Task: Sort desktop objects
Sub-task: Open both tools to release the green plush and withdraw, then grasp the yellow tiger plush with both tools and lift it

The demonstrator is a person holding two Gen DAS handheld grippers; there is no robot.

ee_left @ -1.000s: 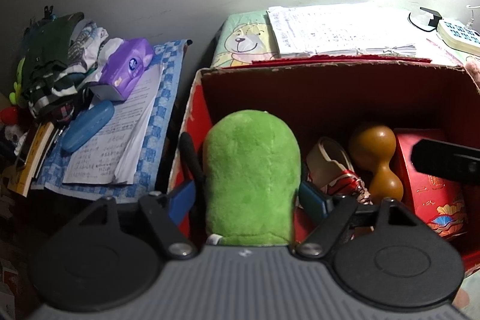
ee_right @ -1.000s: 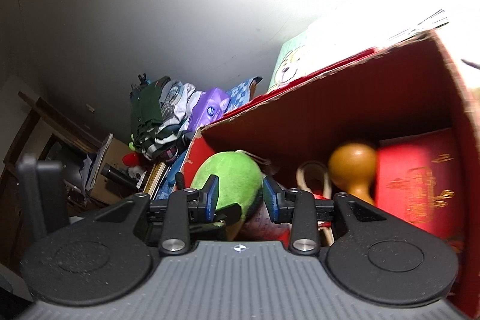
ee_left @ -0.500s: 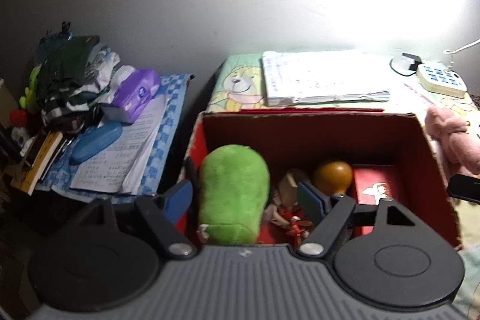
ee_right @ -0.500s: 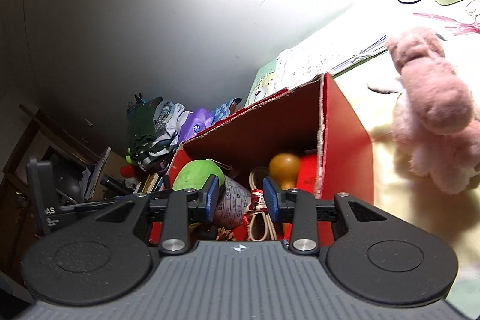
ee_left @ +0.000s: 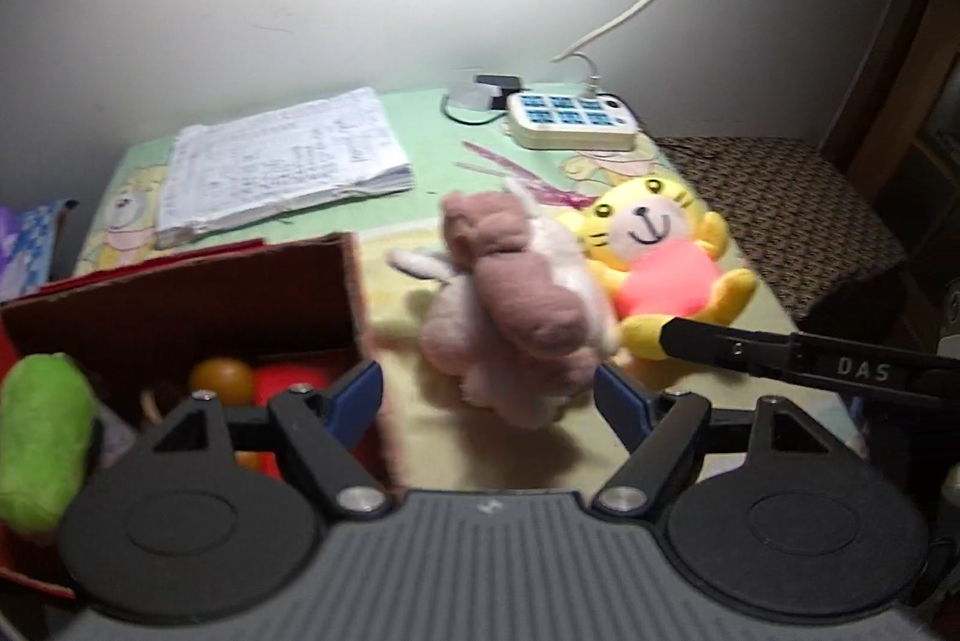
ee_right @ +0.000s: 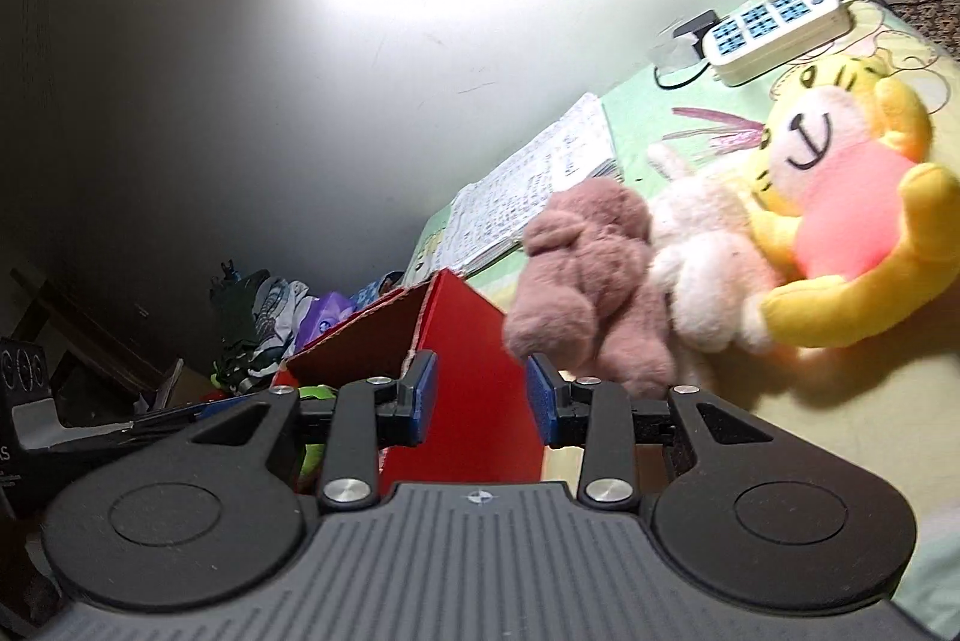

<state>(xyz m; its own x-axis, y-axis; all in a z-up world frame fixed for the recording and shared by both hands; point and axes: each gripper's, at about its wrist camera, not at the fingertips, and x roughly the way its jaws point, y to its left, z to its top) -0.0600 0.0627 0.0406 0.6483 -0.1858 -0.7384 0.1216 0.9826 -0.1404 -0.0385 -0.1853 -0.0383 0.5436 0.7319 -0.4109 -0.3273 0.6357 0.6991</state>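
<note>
Desk (ee_left: 420, 149): pink plush (ee_left: 516, 305) before hand-held gripper (ee_left: 489, 395)

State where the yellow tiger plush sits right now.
The yellow tiger plush lies on the desk right of the pink plush, in front of the power strip.

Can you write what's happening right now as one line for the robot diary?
left gripper: open, facing pink plush | right gripper: open, empty | green plush: in red box | yellow tiger plush: on desk

right gripper finger (ee_left: 810, 362): white letters "DAS" on its black side, seen from the left wrist view
stack of papers (ee_left: 282, 164): handwriting, too blurred to read
left gripper body (ee_right: 24, 407): partial white marks at the frame's edge, unreadable
</note>
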